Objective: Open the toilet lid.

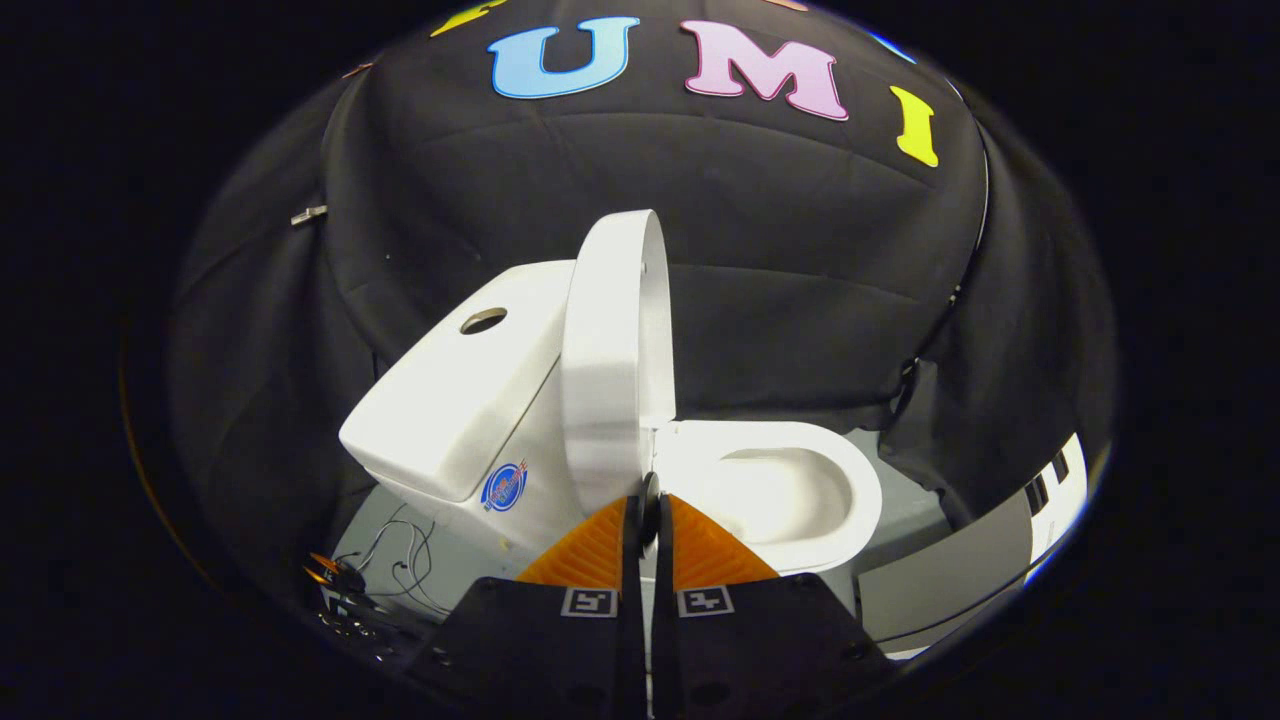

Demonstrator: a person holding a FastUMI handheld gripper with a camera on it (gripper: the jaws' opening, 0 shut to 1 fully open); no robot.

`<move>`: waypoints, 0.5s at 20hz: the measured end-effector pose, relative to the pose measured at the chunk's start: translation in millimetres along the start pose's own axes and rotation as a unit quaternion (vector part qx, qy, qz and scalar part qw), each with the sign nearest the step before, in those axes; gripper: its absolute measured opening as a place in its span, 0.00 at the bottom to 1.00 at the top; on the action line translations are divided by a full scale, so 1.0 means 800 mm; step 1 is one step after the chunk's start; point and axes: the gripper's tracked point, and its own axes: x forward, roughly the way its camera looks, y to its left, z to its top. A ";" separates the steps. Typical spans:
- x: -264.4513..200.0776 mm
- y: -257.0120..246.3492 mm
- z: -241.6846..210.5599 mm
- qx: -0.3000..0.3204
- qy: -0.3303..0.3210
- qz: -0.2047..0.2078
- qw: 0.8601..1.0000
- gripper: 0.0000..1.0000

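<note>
A white toilet stands just ahead of my fingers, seen from its side. Its lid (606, 350) is raised and stands nearly upright, leaning back toward the tank (455, 395). The seat and bowl (800, 485) lie uncovered to the right of the lid. My gripper (649, 503) is shut, its fingers pressed together with nothing visible between them. The tips sit right at the lid's lower edge, close to the hinge where lid and seat meet; I cannot tell whether they touch it.
The tank top has a round flush-button hole (483, 320), and a blue sticker (505, 487) is on the tank's side. Loose cables (395, 560) lie on the grey floor to the left. A grey panel (950, 575) lies on the floor at the right.
</note>
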 end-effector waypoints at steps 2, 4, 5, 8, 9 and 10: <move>0.002 0.016 -0.001 0.006 0.006 0.004 1.000 0.07; 0.006 0.028 -0.003 -0.003 0.005 0.006 1.000 0.09; 0.007 0.033 -0.003 -0.008 0.005 0.007 1.000 0.10; 0.006 0.046 -0.005 -0.011 0.001 0.006 1.000 0.10; 0.007 0.048 -0.003 -0.016 0.000 0.004 1.000 0.10; 0.006 0.051 -0.006 -0.018 0.001 0.005 1.000 0.10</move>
